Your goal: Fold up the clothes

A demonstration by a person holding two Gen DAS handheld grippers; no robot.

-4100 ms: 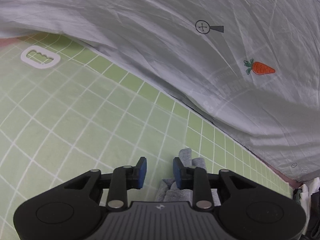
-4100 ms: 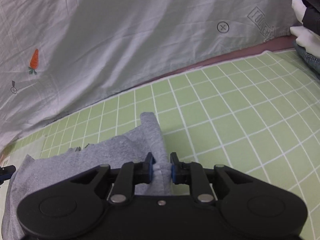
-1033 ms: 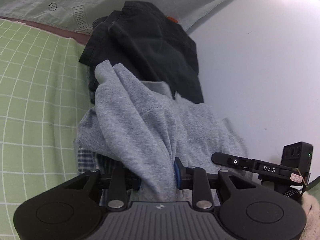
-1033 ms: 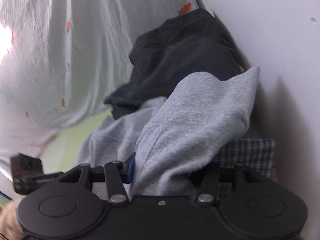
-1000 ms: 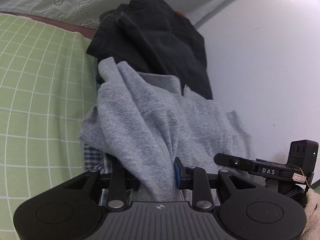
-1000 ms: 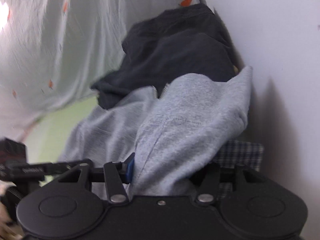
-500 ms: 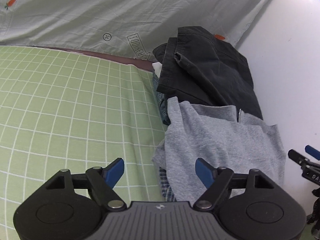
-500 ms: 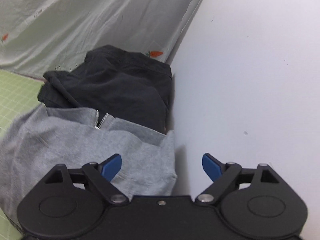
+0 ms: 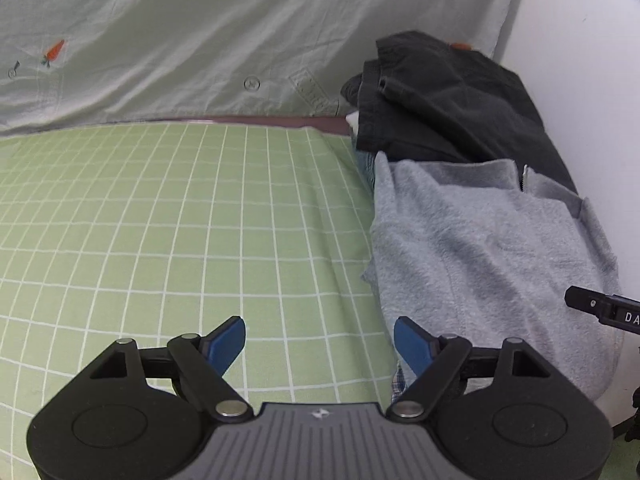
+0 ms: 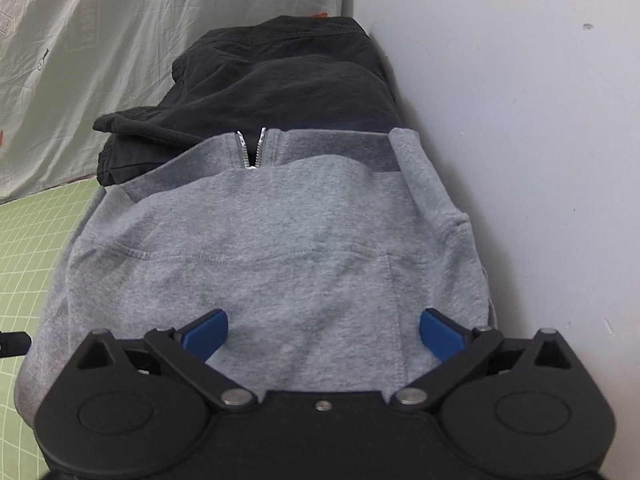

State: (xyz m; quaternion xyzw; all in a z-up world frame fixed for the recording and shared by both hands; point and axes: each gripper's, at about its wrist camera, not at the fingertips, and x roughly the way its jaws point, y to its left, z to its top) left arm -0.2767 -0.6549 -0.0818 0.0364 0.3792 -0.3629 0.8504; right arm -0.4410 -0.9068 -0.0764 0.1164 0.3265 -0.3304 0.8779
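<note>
From the left wrist, the left hand-held gripper (image 9: 319, 340) is opening wide and empty over the green checked bed sheet (image 9: 180, 220). The folded grey fleece zip sweater (image 9: 480, 248) lies at 3 o'clock, below the black folded garment (image 9: 452, 100).

From the right wrist, the right hand-held gripper (image 10: 323, 332) is also opening, nothing gripped, above the sweater. Its right edge hangs loosely by the white wall (image 10: 520, 120); I think it could slide and unfold.

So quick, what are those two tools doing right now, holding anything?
Left tool: jaws opening wide, nothing between them, over the green mat.
Right tool: jaws opening wide above the grey sweatshirt, not gripping it.
</note>
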